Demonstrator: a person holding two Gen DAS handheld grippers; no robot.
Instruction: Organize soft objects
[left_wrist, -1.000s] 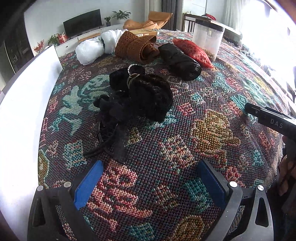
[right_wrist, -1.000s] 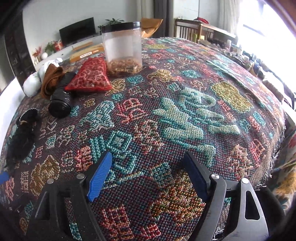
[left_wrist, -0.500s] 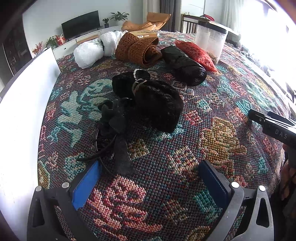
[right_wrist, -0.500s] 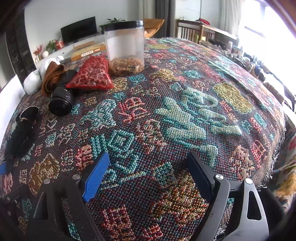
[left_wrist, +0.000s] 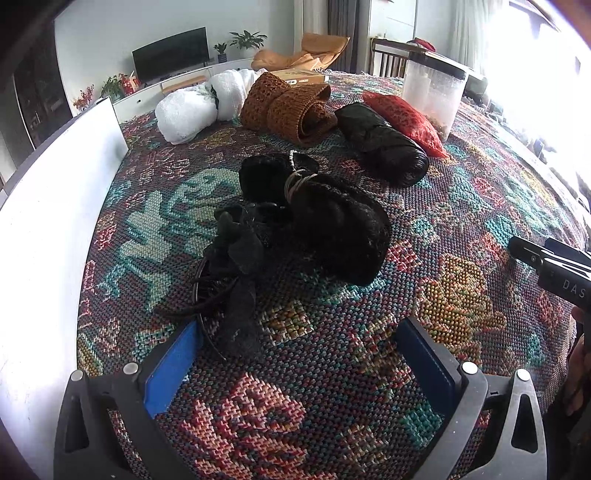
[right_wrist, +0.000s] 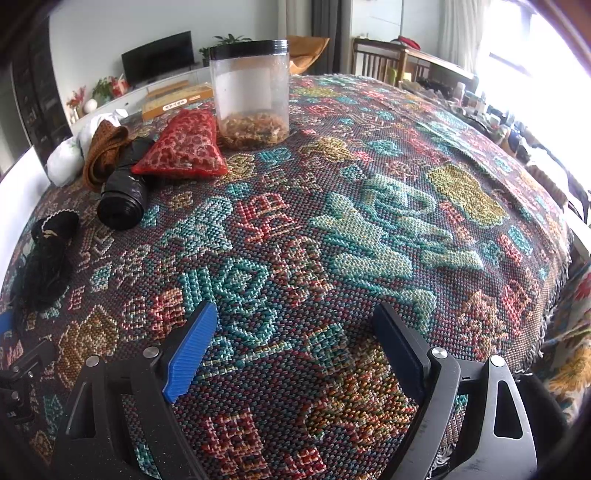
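While the left gripper (left_wrist: 295, 354) hangs low over the patterned woven cloth (left_wrist: 461, 229) with its blue-padded fingers (left_wrist: 171, 369) spread wide and holding nothing, the black gauzy bow with thin dark cords (left_wrist: 236, 280) lies just ahead of it, its trailing tail reaching down to just beside the inner edge of the left finger and inside the gap between the two. Touching the bow on its far side is a black knitted bundle (left_wrist: 332, 225) bound with a pale cord, roughly in the middle of the cloth. Farther back a row of soft things runs toward the far edge: a white fluffy roll (left_wrist: 192, 110) nearest the left edge, a brown crocheted roll (left_wrist: 288, 107) beside it, then a shiny black roll (left_wrist: 384, 147), and a red patterned pouch (left_wrist: 402, 118) leaning against a clear plastic jar (left_wrist: 432, 96). The right gripper (right_wrist: 299, 343) is likewise spread apart and empty, poised over bare cloth near the near edge, well apart from every soft object; in its view the red pouch (right_wrist: 184, 144), black roll (right_wrist: 123, 195) and jar (right_wrist: 251, 92) sit toward the far left corner, and the black bundle (right_wrist: 51, 247) lies at the left edge
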